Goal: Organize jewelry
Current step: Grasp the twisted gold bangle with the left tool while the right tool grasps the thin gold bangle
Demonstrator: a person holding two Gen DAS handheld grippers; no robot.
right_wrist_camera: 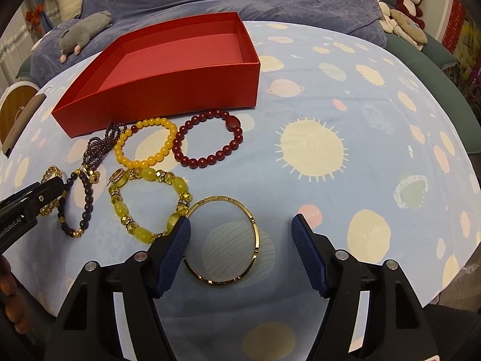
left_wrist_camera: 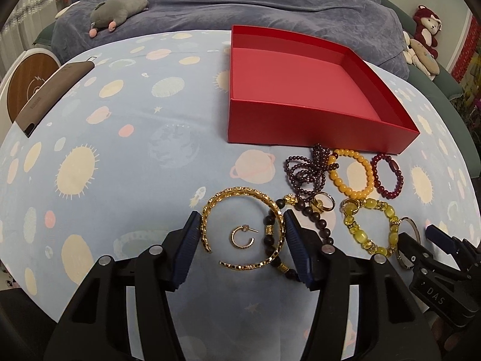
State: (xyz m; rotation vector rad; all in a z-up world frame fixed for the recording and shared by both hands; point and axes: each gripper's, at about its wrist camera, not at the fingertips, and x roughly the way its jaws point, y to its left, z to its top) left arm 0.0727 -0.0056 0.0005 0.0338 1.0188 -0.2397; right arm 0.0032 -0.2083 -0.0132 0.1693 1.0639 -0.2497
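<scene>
Jewelry is lying loose on the counter [left_wrist_camera: 120, 156] in front of the empty red box [left_wrist_camera: 300, 114]. Left claw [left_wrist_camera: 242, 225] is straddling the gold chain bracelet [left_wrist_camera: 240, 198], released; right claw [right_wrist_camera: 240, 234] is bracketing the gold bangle [right_wrist_camera: 224, 240], also released, lining up pickups.

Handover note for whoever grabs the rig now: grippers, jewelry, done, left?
Left hand-held gripper: open, straddling the gold chain-link open bangle and small gold hoop earring.
Right hand-held gripper: open, around the thin gold hinged bangle.
Red cardboard box: empty.
The yellow bead bracelet, dark red bead bracelet, yellow-green stone bracelet and the rest lie on the cloth before it.
Done: nothing boxed. Left: every piece.
</scene>
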